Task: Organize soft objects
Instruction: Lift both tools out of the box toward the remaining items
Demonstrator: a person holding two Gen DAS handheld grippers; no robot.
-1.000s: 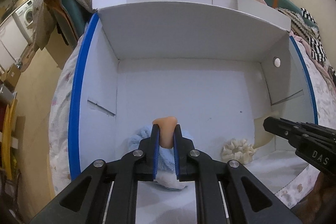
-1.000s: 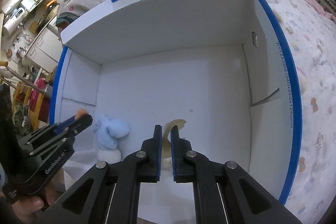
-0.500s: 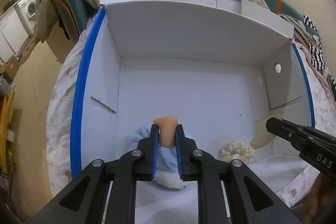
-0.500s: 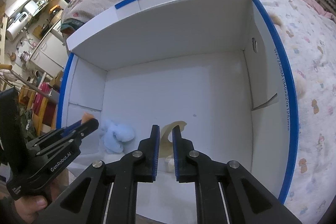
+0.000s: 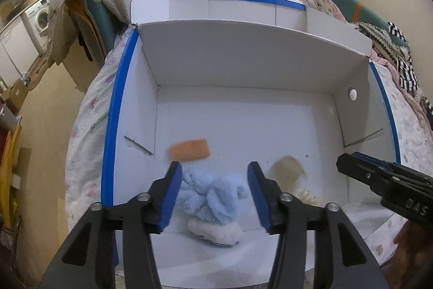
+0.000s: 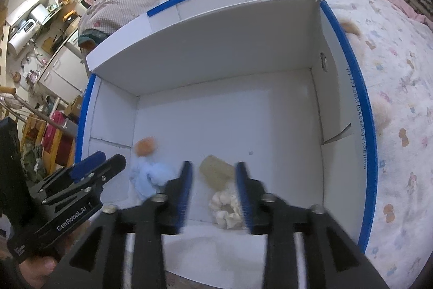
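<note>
Left wrist view first: the left gripper [image 5: 213,194] has just been opening, fingers [image 5: 169,197] now spread with nothing pinched. The orange rectangular sponge block [image 5: 189,150] shows blurred at 12 o'clock just past the fingertips, inside the white cardboard box with blue-taped edges [image 5: 243,67] that sits on the bed. Between the fingers lies the fluffy light-blue plush toy [image 5: 213,197] on the box floor. A beige sponge piece [image 5: 286,168] is at 2 o'clock, and the right gripper [image 5: 349,161] pokes in at 3 o'clock.

Right wrist view: the right gripper [image 6: 213,194] has also just been opening, fingers [image 6: 184,191] apart and gripping nothing. The beige sponge piece [image 6: 216,174] is between them, above the cream ruffled scrunchie [image 6: 226,207]. The blue plush [image 6: 150,176] and orange sponge [image 6: 146,146] are at 10 o'clock, by the left gripper [image 6: 111,159].
</note>
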